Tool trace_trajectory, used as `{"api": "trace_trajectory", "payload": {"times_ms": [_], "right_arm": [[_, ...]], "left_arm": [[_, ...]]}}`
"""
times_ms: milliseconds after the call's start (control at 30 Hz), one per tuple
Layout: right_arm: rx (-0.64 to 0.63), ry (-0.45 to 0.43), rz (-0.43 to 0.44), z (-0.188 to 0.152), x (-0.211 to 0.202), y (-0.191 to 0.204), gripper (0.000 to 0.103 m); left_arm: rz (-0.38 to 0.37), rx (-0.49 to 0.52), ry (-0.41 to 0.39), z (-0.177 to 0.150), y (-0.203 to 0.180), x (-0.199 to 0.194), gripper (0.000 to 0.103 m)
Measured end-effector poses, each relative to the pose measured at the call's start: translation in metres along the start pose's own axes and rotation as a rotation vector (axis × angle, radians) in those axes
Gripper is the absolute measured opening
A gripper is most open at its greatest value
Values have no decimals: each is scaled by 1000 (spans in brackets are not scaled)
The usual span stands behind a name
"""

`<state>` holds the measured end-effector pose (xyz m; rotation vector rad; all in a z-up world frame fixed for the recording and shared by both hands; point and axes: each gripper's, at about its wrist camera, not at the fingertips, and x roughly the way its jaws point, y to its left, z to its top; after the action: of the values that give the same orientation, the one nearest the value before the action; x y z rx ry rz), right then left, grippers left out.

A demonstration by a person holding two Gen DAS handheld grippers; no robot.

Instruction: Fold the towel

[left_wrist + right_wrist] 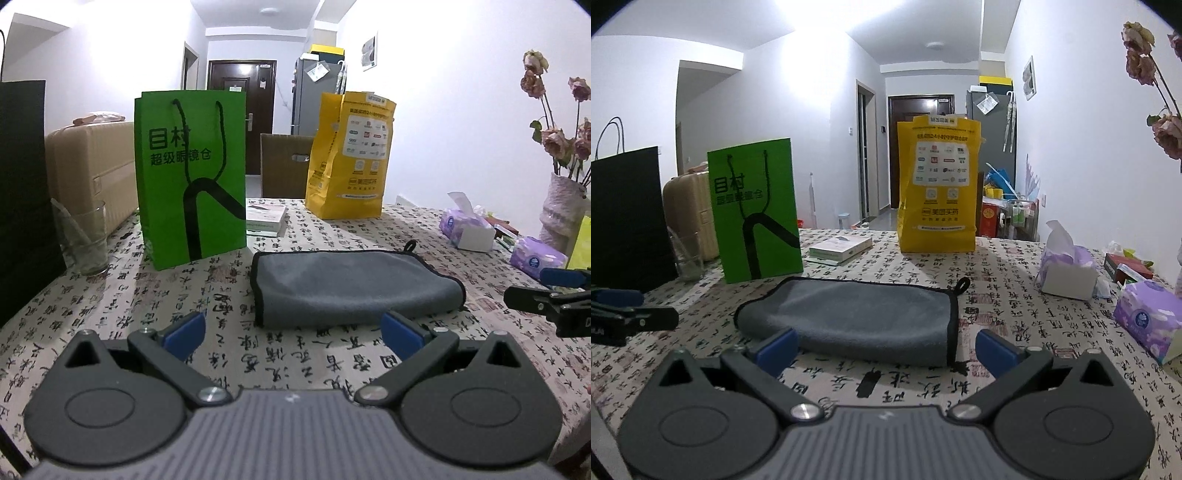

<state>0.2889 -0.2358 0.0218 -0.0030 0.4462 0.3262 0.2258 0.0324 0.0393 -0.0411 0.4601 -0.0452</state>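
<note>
Hovering: left gripper [293, 334], jaws spread wide, empty, just short of the towel's near edge. Right gripper [886, 350], likewise wide apart and empty, nearer the towel's right end. Grey towel [351, 286], black-edged, folded, flat on calligraphy-print tablecloth [295, 362]. Beyond: green bag [192, 177], yellow bag [351, 155].

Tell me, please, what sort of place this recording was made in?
Most likely a lived-in flat: a table under a calligraphy-print tablecloth holds the grey towel, beyond it a hallway leads to a dark entrance door, and a fridge stands near a beige suitcase.
</note>
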Motion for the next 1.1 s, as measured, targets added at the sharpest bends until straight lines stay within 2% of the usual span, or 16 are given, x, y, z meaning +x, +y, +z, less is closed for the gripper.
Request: {"api": "trace_trajectory", "payload": {"times_ms": [267,667,1100], "right_arm": [[5,-8,3,-9,-19,6,103],[17,-37,23,-25,-59,22,103],[29,-49,21,-48,-92,35,103]], "left_arm": [[-6,-7,-12,-11,-4,-22,103],[-17,1,-72,-24,-13,-72,103],[5,12,-71,-53,-18,-104,103]]}}
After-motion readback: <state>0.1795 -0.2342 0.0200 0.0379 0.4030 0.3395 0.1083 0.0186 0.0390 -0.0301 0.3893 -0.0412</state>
